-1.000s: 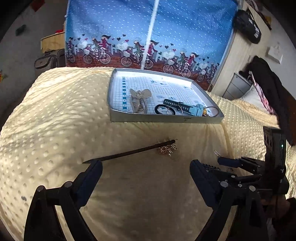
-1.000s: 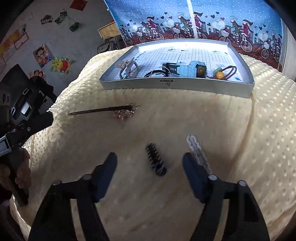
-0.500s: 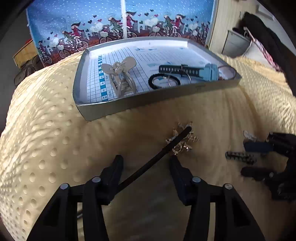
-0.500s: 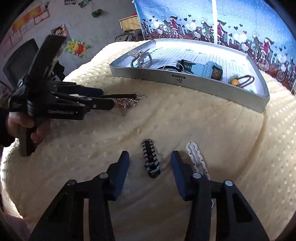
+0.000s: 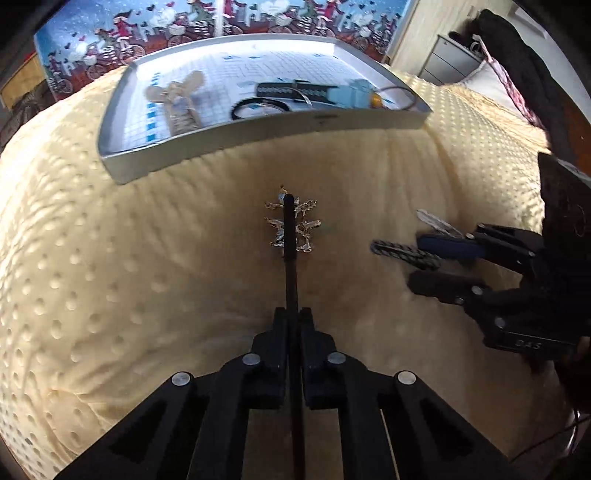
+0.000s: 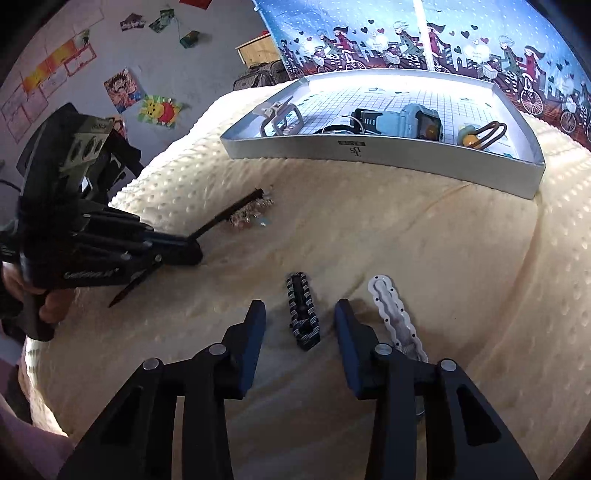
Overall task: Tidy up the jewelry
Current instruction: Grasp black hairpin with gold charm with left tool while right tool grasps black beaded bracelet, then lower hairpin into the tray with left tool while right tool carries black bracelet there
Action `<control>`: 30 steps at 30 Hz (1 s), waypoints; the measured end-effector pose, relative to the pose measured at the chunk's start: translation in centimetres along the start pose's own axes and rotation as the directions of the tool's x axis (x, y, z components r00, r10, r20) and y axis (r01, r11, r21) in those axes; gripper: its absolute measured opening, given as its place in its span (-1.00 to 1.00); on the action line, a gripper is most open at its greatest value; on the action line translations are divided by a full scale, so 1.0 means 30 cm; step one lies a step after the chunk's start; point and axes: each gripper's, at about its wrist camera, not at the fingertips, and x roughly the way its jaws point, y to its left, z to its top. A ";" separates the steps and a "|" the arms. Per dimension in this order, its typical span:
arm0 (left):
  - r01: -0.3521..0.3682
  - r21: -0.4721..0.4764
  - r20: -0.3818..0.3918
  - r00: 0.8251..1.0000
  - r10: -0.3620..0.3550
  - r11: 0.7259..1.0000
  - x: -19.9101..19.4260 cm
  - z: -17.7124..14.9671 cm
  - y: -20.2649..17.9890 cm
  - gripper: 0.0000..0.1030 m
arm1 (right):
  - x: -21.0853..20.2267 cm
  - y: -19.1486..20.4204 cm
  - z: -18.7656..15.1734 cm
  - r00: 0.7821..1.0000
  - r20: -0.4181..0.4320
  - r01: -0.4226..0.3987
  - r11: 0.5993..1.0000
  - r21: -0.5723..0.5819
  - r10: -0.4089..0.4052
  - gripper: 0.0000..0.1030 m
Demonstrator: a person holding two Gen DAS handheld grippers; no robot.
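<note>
One tray (image 6: 384, 157), two loose clips (image 6: 303, 312) (black, white), one hair stick (image 5: 290, 251)

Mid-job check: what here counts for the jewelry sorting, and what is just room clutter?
Job:
hair stick, clamped in the left tool
black clip, between the open right tool's fingers
white clip
tray

Clutter:
wall posters
curtain
blanket
</note>
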 end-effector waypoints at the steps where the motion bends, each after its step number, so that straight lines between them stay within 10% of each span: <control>1: -0.009 0.014 -0.001 1.000 0.009 1.000 0.002 0.000 -0.009 -0.87 | -0.003 0.000 -0.001 1.000 -0.003 0.005 1.000 -0.006 -0.005 -0.36; 9: 0.044 -0.024 -0.010 0.999 -0.044 0.999 0.024 -0.007 0.004 -0.89 | -0.011 -0.011 -0.006 1.000 -0.003 0.028 1.000 -0.013 -0.028 -0.73; 30: 0.086 -0.113 0.327 0.944 -0.045 0.990 -0.138 -0.149 0.005 -0.89 | -0.098 0.028 0.023 0.993 0.121 0.014 0.997 -0.081 -0.004 -0.74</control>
